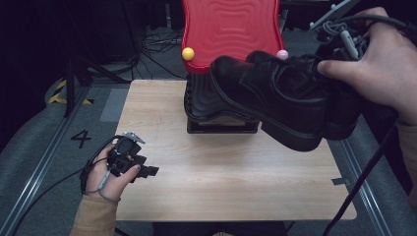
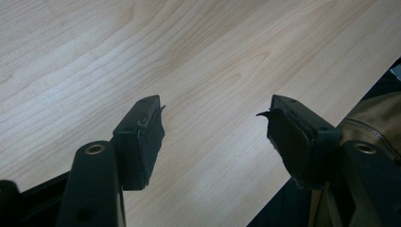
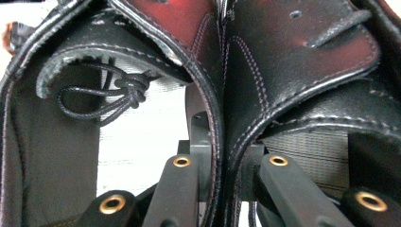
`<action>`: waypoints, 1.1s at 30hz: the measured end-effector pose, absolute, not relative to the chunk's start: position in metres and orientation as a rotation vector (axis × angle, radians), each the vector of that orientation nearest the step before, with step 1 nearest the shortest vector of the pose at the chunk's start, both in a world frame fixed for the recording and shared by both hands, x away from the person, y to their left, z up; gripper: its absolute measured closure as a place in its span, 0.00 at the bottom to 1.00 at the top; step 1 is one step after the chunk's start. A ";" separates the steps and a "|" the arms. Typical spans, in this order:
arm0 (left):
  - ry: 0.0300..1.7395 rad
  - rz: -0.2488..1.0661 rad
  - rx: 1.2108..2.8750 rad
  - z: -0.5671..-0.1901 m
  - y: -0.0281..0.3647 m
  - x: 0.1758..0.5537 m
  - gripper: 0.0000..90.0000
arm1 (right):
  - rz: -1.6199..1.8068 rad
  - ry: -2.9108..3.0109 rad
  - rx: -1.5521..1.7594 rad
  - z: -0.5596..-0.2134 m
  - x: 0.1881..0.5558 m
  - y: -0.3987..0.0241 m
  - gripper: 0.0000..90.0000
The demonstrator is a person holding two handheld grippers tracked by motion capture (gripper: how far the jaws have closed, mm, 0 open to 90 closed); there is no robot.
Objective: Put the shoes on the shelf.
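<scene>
a: nearest the camera, left gripper (image 1: 147,171) parked low over the table (image 1: 221,196), jaws spread wide and holding nothing, just bare wood grain between the pads (image 2: 146,137) in the left gripper view. looks kept out of the way while the other hand works.

b: and a sliver of tan sleeve (image 2: 373,127) with a zip at the table's edge there. farther on, mid-frame?

a: pair of black leather shoes (image 1: 275,98) held up in the air above the table's right half, toes pointing left and tilted slightly down. pinched together by the right gripper (image 3: 224,165), jaws drawn close on the two inner collar edges pressed side by side, so one grip carries both shoes at once.

b: explains the narrow bite, then. laces?

a: knotted lace (image 3: 127,90) lying loose inside the left-hand shoe in the right gripper view. right hand (image 1: 383,64) wrapped round the gripper body at the upper right of the high view, a finger resting along a shoe's heel, probably steadying the load.

b: and behind?

a: black ridged stand (image 1: 221,110) at the table's far edge, carrying a red wavy panel (image 1: 231,29) with a yellow ball (image 1: 188,53) and a pink ball (image 1: 282,54) at its lower corners. shoes in front of it; touching or apart, cannot tell.
</scene>
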State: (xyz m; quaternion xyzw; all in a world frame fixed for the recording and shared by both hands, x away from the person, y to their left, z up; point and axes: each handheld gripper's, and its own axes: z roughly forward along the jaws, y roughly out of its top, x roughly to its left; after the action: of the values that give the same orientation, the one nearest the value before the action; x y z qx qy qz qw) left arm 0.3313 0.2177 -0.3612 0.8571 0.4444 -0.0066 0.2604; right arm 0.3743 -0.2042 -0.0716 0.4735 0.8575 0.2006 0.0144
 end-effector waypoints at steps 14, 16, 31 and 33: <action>1.204 -0.011 2.288 -0.356 0.227 0.334 0.41 | 0.668 2.435 1.611 -0.037 0.425 -0.182 0.91; 1.196 -0.005 2.285 -0.355 0.229 0.335 0.41 | 0.691 2.396 1.639 -0.030 0.434 -0.176 0.91; 1.206 0.024 2.247 -0.348 0.240 0.332 0.41 | 0.777 2.246 1.684 -0.010 0.485 -0.134 0.91; 1.198 0.028 2.240 -0.347 0.243 0.332 0.41 | 0.806 2.218 1.687 -0.007 0.494 -0.129 0.91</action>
State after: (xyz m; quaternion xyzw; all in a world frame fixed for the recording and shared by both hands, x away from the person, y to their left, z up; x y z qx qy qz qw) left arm 0.3320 0.2427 -0.3473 0.8422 0.4505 0.0104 0.2960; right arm 0.4936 -0.1287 -0.0074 0.5774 0.7590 0.2758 0.1198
